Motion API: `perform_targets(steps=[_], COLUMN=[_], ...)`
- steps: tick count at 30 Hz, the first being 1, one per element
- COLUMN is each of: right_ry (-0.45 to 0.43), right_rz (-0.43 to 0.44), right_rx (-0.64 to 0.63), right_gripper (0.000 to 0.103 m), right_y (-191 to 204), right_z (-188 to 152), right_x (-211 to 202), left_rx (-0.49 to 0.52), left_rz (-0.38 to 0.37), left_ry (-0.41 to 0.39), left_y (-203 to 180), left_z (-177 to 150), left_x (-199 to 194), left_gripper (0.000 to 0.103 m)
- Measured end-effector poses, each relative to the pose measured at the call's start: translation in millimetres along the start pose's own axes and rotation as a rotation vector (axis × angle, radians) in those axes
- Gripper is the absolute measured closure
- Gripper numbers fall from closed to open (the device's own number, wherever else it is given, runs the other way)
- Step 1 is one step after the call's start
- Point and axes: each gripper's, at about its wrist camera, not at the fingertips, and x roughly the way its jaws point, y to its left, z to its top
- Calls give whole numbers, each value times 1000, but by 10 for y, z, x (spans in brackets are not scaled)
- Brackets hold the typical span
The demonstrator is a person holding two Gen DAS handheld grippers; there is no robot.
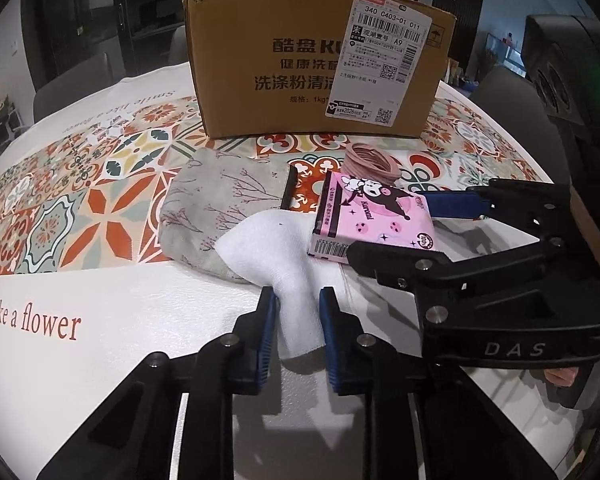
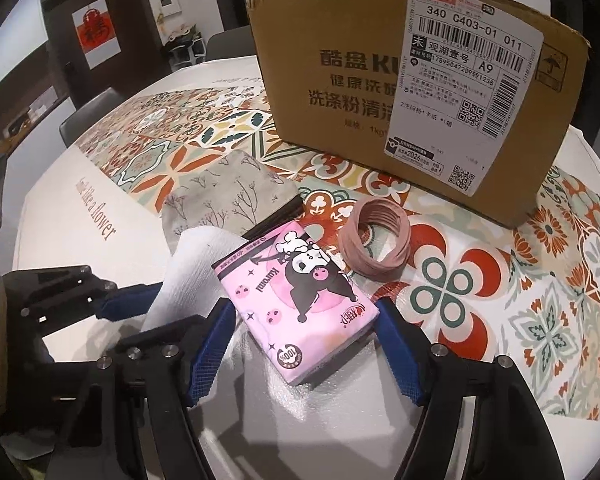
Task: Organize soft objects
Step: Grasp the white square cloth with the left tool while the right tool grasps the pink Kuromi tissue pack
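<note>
while left gripper (image 1: 298, 300) pinches 1 white cloth (image 1: 268, 248), right gripper (image 2: 304, 312) apart around 1 tissue pack (image 2: 296, 304)

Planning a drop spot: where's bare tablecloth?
Free: the white strip by the "like a flower" lettering, left of the grey floral fabric pouch; the tiled patch right of the pink hair-tie bundle. Crowded: pouch, white cloth, pink tissue pack, brown cardboard box.
</note>
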Motion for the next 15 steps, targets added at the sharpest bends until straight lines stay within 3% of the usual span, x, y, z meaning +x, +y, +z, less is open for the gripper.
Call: perform_targets(steps=[7, 15], right_ry=[2, -5], right_rz=[-35, -93], right_rx=[38, 122], right_gripper=[34, 35], right_y=[11, 42], right_z=[-46, -179], right_x=[-47, -172], left_rx=[-7, -15], left_rz=[1, -3], left_ry=[3, -48], left_y=[22, 45], left_z=[-36, -17], left_x=[-40, -218], left_gripper=[85, 89])
